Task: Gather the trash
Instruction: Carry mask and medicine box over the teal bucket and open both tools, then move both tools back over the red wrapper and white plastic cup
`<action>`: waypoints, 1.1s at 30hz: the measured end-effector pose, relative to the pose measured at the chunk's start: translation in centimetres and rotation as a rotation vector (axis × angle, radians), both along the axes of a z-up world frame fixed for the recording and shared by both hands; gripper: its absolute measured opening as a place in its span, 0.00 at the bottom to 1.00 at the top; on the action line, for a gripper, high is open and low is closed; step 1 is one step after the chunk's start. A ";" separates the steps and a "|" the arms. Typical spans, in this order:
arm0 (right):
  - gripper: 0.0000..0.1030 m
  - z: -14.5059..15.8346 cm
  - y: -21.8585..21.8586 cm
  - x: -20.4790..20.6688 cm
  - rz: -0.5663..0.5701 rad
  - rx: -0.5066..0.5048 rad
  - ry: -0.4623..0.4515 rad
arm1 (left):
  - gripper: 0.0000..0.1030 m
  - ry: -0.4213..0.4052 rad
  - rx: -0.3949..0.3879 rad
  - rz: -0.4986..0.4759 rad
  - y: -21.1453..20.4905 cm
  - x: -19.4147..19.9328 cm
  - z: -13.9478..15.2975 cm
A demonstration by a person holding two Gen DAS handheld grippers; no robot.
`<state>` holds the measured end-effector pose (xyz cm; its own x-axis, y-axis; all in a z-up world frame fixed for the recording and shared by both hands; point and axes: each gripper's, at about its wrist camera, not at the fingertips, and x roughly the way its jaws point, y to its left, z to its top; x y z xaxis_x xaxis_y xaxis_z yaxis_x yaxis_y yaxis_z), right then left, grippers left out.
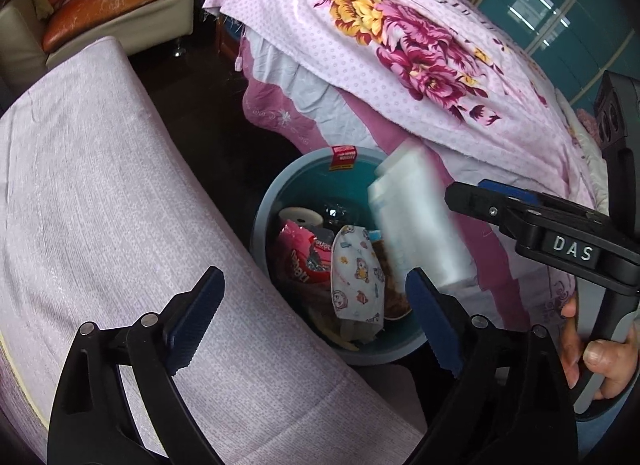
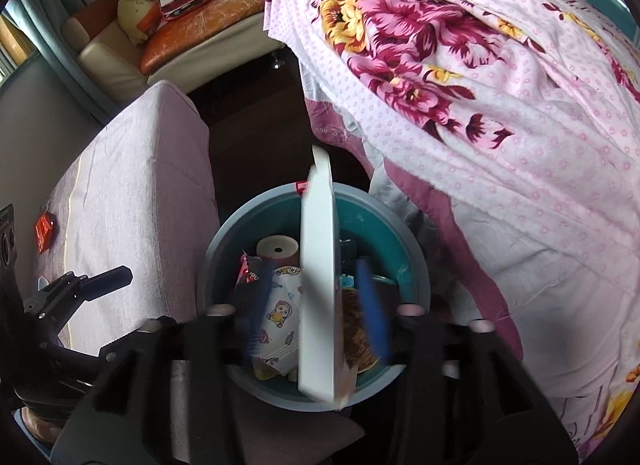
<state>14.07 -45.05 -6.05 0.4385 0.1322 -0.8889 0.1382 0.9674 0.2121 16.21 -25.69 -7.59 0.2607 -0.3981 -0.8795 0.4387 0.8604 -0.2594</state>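
Note:
A round grey-blue trash bin point(image 1: 262, 221) point(image 2: 416, 261) stands on the dark floor between a bench and a bed. It holds a cartoon face mask point(image 1: 356, 273) point(image 2: 282, 313), a pink snack wrapper point(image 1: 300, 253), a paper roll point(image 2: 277, 250) and other litter. A flat white bottle point(image 1: 416, 221) point(image 2: 318, 277) is blurred in the air over the bin, between the parted fingers of my right gripper point(image 2: 316, 305), touching neither. My right gripper also shows in the left wrist view point(image 1: 476, 195). My left gripper point(image 1: 314, 313) is open and empty above the bench edge and also shows in the right wrist view point(image 2: 116, 277).
A bench with a pale pink cover point(image 1: 104, 205) point(image 2: 132, 169) is left of the bin. A red wrapper point(image 2: 44, 230) lies on it. A bed with a floral sheet point(image 1: 400, 37) point(image 2: 500, 77) is on the right. A sofa point(image 2: 180, 37) stands at the back.

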 end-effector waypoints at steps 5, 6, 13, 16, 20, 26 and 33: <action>0.68 0.3 0.8 -0.2 0.010 -0.020 0.011 | 0.90 0.004 -0.006 0.015 1.1 -0.5 0.1; 0.70 0.4 0.9 -0.3 0.010 -0.026 0.015 | 0.90 0.005 -0.010 0.018 1.4 -0.6 0.1; 0.74 1.1 2.2 -0.9 0.005 -0.021 0.033 | 0.90 0.006 -0.036 0.043 3.5 -1.3 0.7; 0.74 1.5 3.1 -1.2 0.015 -0.027 0.031 | 0.90 0.004 -0.044 0.057 4.6 -1.6 1.0; 0.74 2.1 4.4 -1.4 0.037 -0.041 0.024 | 0.90 -0.006 -0.059 0.080 6.5 -2.3 1.5; 0.74 3.4 7.1 -1.9 0.076 -0.064 0.011 | 0.92 -0.022 -0.069 0.121 9.4 -3.1 2.0; 0.74 4.8 10.8 -2.1 0.128 -0.094 0.001 | 0.93 -0.042 -0.095 0.189 13.4 -3.8 2.7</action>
